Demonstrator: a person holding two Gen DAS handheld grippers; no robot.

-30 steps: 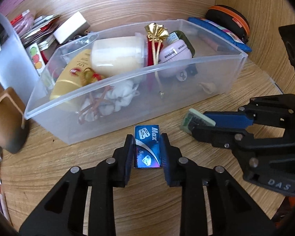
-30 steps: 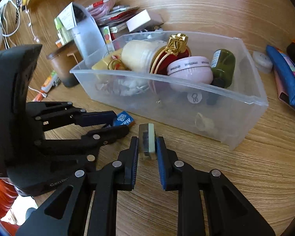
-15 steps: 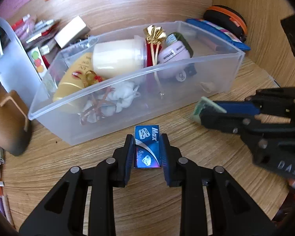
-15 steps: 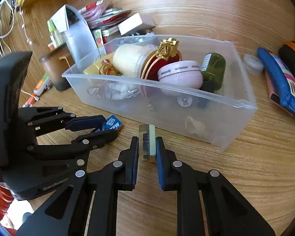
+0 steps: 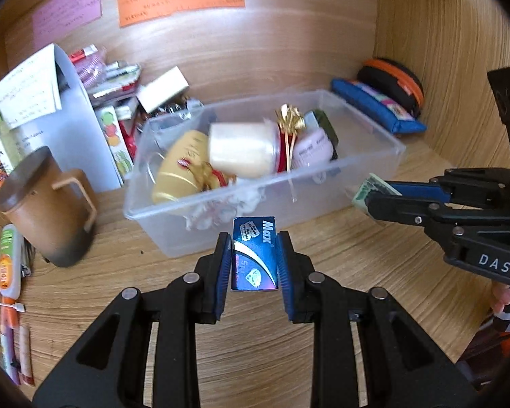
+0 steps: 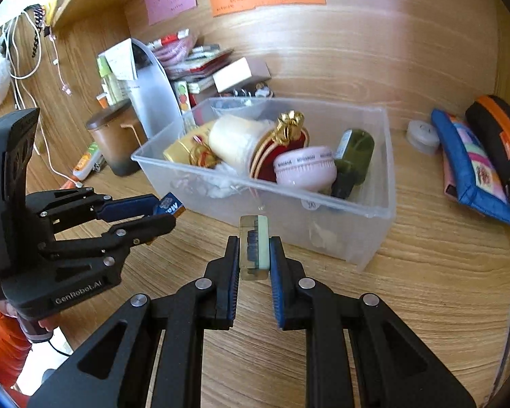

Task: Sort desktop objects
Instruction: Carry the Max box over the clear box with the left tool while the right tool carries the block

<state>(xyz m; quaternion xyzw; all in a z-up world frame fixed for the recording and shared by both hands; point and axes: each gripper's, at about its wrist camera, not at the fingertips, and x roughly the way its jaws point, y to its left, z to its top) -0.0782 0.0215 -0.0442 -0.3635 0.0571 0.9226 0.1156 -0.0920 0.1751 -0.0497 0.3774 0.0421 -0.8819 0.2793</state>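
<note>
My left gripper [image 5: 254,258] is shut on a small blue "Max" box [image 5: 254,255] and holds it above the desk, just in front of the clear plastic bin [image 5: 367,166]. My right gripper [image 6: 254,255] is shut on a small green-and-clear flat case [image 6: 254,246], also in the air before the bin [image 6: 374,210]. The left wrist view shows the right gripper [image 5: 374,195] with its case [image 5: 365,193]; the right wrist view shows the left gripper [image 6: 163,210] with the blue box [image 6: 169,206]. The bin holds a cream jar, pink tub, green bottle and gold-ribboned items.
A brown lidded cup [image 5: 44,210] stands left of the bin, pens [image 5: 8,265] beside it. A frosted file holder [image 5: 71,129] and stacked boxes lie behind. A blue pouch [image 6: 469,166], black-orange case [image 6: 499,142] and white round tin [image 6: 422,136] lie right. Wooden walls close back and right.
Both grippers have risen and pulled back from the desk, each still holding its item. The view now looks down on the bin from higher and further away.
</note>
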